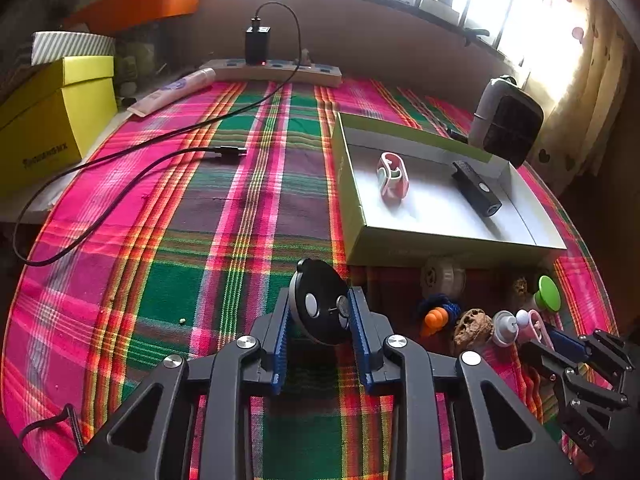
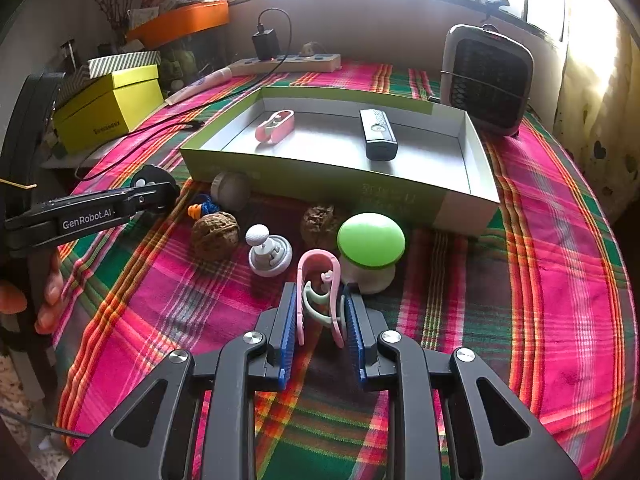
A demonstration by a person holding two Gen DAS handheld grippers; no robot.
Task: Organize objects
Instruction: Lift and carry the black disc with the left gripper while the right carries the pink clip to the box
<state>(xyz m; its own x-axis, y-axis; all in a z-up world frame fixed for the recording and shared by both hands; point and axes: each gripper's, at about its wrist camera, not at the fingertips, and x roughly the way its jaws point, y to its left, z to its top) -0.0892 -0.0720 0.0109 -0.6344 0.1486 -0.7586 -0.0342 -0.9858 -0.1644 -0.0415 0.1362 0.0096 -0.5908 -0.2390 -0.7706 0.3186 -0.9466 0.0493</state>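
Pink clip [image 2: 275,125] and black stick [image 2: 378,134] already lie in the box [image 2: 320,184]. Left gripper [image 1: 319,312] clamps a black disc [image 1: 316,304], right gripper [image 2: 320,308] pinches another clip [image 2: 320,284]; walnuts [image 2: 215,236], mushroom [image 2: 370,240] and other bits wait along the box's near edge.

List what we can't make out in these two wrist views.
- Print on the green box front, right wrist view: too faint to read.
- Second walnut, right wrist view: in shadow, partly behind the green mushroom toy.
- Black disc in the left tongs, left wrist view: its lower part is hidden by the fingers.
- Pink clip in the right tongs: in the left wrist view, mostly hidden.
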